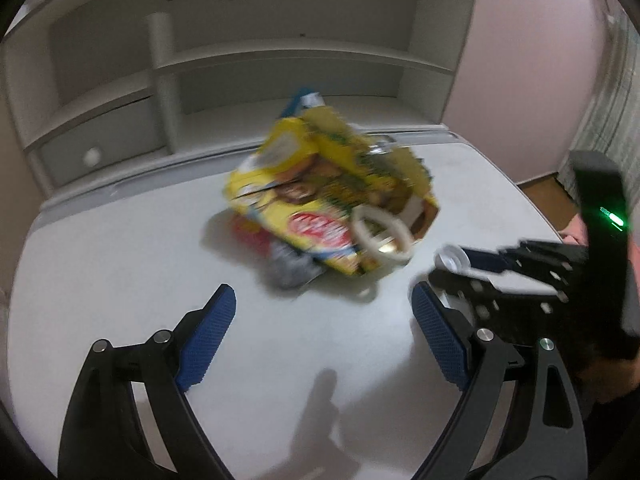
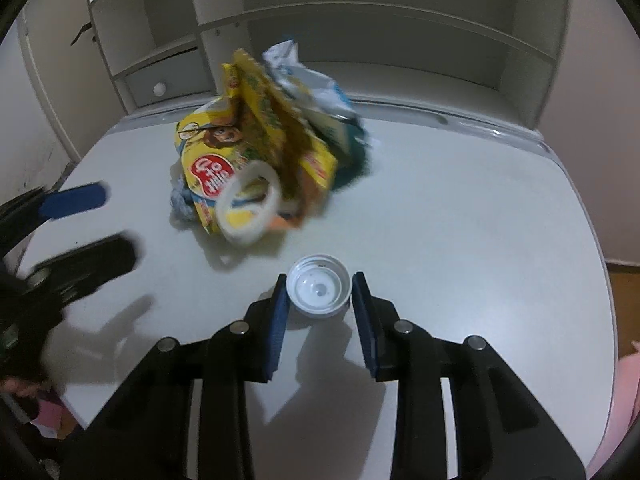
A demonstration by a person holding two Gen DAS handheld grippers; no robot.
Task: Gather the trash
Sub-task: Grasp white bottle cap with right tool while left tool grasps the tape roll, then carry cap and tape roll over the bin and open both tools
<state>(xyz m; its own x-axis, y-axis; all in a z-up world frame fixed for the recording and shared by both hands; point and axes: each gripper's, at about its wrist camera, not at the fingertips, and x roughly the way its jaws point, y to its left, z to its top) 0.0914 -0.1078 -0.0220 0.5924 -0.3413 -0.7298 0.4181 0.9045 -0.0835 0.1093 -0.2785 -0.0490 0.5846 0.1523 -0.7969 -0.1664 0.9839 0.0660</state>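
The right gripper holds a white bottle cap between its two blue pads, inner side up, just above the grey table. Ahead of it and a little to its left lies the trash pile: a torn yellow snack box with a white plastic ring leaning on its near side, and crumpled wrappers behind. The left gripper is spread wide with nothing between its pads; the pile sits straight ahead of it. A white shelf unit stands beyond.
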